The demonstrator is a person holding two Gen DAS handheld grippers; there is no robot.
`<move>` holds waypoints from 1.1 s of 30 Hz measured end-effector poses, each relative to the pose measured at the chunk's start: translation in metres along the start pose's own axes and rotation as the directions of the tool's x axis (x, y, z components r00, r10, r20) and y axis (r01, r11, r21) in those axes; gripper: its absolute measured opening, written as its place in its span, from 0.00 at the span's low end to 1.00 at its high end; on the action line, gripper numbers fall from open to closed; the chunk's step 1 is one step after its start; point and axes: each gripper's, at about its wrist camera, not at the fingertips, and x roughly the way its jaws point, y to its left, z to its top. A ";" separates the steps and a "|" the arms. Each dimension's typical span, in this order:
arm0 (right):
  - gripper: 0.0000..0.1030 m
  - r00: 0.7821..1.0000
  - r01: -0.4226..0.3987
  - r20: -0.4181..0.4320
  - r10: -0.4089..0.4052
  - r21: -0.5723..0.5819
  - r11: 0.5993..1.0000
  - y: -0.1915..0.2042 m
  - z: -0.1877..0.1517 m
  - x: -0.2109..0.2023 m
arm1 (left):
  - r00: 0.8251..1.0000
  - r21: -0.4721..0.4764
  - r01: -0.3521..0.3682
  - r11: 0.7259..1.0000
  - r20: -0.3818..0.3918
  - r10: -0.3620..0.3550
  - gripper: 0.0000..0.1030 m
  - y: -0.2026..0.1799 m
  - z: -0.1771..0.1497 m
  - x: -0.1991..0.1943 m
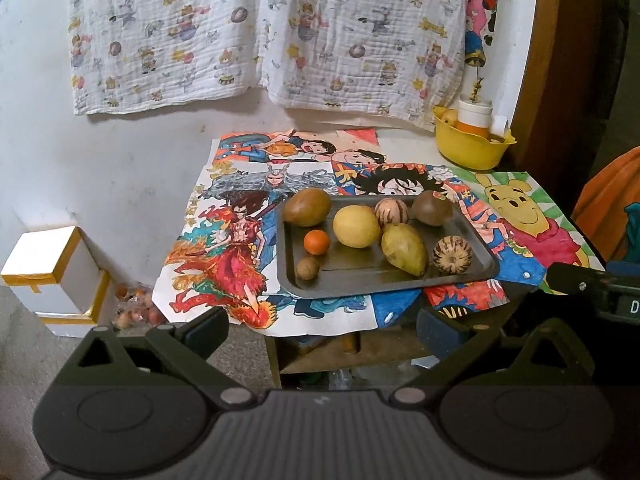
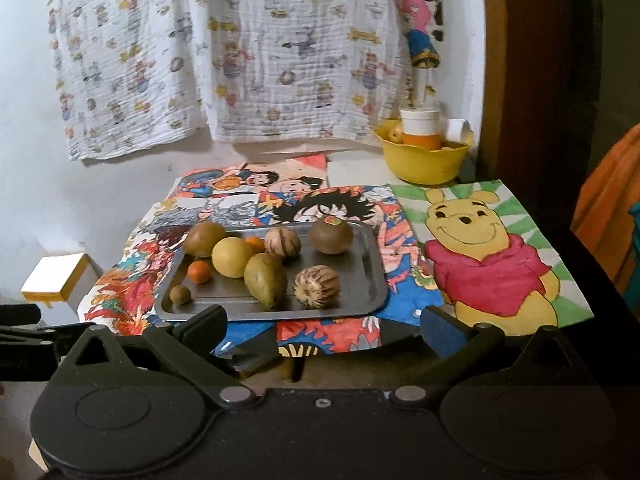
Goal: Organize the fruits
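A dark metal tray (image 1: 360,280) (image 2: 368,280) sits on a small table covered with cartoon drawings. It holds several fruits: a round yellow one (image 1: 356,226) (image 2: 233,257), a yellow-green mango (image 1: 405,249) (image 2: 265,279), two striped melons (image 1: 453,255) (image 2: 317,287), a small orange (image 1: 316,242) (image 2: 200,271), two brown fruits (image 1: 307,207) (image 2: 330,235) and a small brown kiwi (image 1: 308,268) (image 2: 180,294). My left gripper (image 1: 322,326) is open and empty, in front of the table's near edge. My right gripper (image 2: 322,330) is open and empty, just short of the tray's near rim.
A yellow bowl (image 1: 468,148) (image 2: 424,160) with a white-and-orange container stands at the table's back right corner. A patterned cloth (image 1: 260,32) hangs on the wall behind. White boxes (image 1: 52,272) sit on the floor at the left. The Winnie-the-Pooh drawing (image 2: 488,264) covers the table's right side.
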 end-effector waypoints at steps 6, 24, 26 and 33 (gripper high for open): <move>0.99 1.000 -0.027 -0.005 0.027 -0.044 0.999 0.007 0.001 0.002 | 1.000 -0.013 -0.006 1.000 0.000 0.006 0.99 0.000 -0.002 0.000; 0.99 1.000 -0.029 0.006 0.030 -0.063 0.998 0.009 0.000 0.000 | 1.000 -0.007 -0.003 1.000 -0.001 0.003 0.99 -0.002 -0.003 0.001; 0.99 1.000 -0.030 0.008 0.030 -0.064 0.997 0.008 0.001 0.000 | 1.000 -0.006 -0.002 1.000 -0.002 0.002 0.99 -0.002 -0.003 0.001; 0.99 0.999 -0.032 0.018 0.034 -0.066 0.997 0.006 0.001 0.000 | 1.000 -0.009 -0.003 1.000 0.000 0.003 0.99 -0.002 -0.003 0.002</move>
